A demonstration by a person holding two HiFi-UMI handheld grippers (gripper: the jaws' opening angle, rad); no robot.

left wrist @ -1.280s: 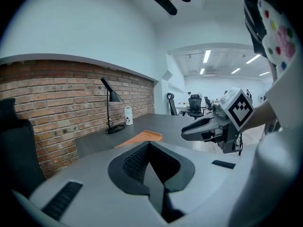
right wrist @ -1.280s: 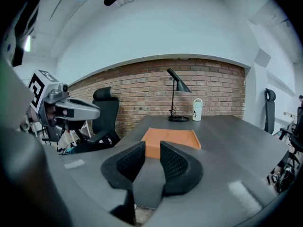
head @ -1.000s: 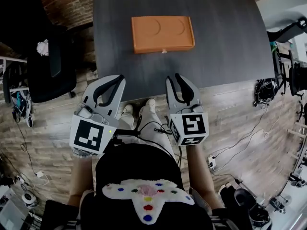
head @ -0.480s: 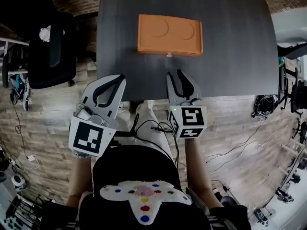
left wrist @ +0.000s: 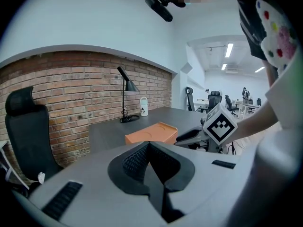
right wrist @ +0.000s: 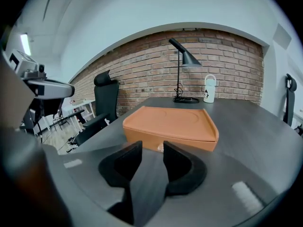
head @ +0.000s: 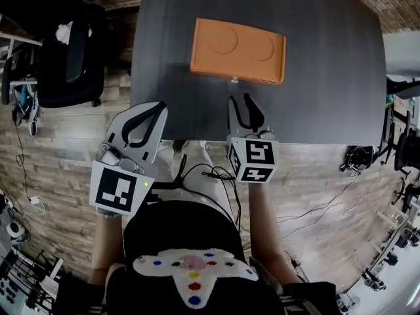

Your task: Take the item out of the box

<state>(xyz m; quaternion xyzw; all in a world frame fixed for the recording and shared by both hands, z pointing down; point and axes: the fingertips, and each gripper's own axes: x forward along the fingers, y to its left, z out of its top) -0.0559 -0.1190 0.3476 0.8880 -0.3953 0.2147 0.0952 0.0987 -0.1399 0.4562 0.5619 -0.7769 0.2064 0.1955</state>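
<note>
Off to the far left of my left fingers, clear of the worktop's edge: a black office chair [head: 71,61] on the plank floor. Left gripper [head: 159,108] [left wrist: 148,144] sits at the near edge of the dark grey worktop [head: 328,77], with its marker cube [head: 119,189] toward my body. Its fingers [left wrist: 135,162] are pressed together at the tips, with nothing between them. Ahead of those fingers and to their right: the orange box [head: 238,50] [left wrist: 151,134] [right wrist: 170,122]. It lies flat on the worktop with the lid down, so the contents are hidden. There are two shallow round dents in the lid. Neither gripper touches the box. Right gripper [head: 239,101] [right wrist: 151,148] is just beside the left one, its tips over the worktop's near edge and pointing at the box's front wall. Its fingers [right wrist: 177,162] are spread and have just been opening. The gap holds nothing. Through it I see a small pale latch [head: 234,80] [right wrist: 161,147] at the middle of the box front, near the tips but clear of them. Well beyond the box, at the back of the worktop against the brick wall [right wrist: 142,65]: a black desk lamp [left wrist: 131,85] [right wrist: 190,58]. Just right of the lamp is a white bottle [left wrist: 143,106] [right wrist: 209,94]. Right of my right fingers, below the worktop's edge: loose cables [head: 328,195] on the floor.
</note>
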